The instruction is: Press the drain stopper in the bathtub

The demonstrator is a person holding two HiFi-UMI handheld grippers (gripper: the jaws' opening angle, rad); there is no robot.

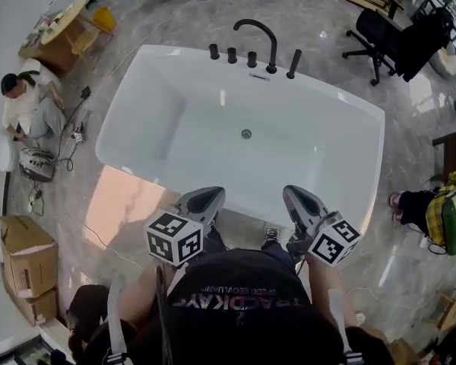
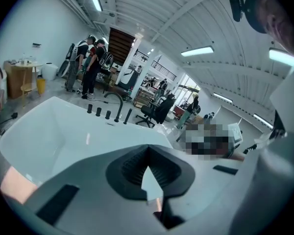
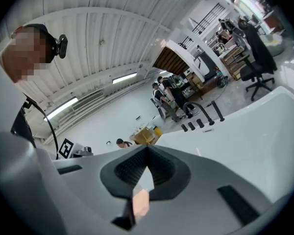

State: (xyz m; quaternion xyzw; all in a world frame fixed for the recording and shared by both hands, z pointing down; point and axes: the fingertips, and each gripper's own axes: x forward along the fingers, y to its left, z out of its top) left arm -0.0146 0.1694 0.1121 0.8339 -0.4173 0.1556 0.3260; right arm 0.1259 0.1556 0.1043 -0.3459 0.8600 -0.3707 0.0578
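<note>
A white rectangular bathtub (image 1: 175, 120) fills the middle of the head view. Its small round metal drain stopper (image 1: 246, 134) sits in the tub floor, toward the far side. A black arched faucet (image 1: 260, 33) and black knobs stand on the far rim. My left gripper (image 1: 206, 197) and right gripper (image 1: 296, 198) hover side by side over the near rim, both shut with nothing in them. The left gripper view shows its shut gripper (image 2: 148, 152) pointing over the tub (image 2: 49, 131). In the right gripper view, that gripper (image 3: 147, 153) is shut too, with the faucet (image 3: 193, 106) far off.
A person (image 1: 26, 105) sits on the floor at the left among cables. Cardboard boxes (image 1: 26, 257) lie at the lower left, and a wooden table (image 1: 61, 29) stands at the upper left. At the upper right is a black office chair (image 1: 380, 33).
</note>
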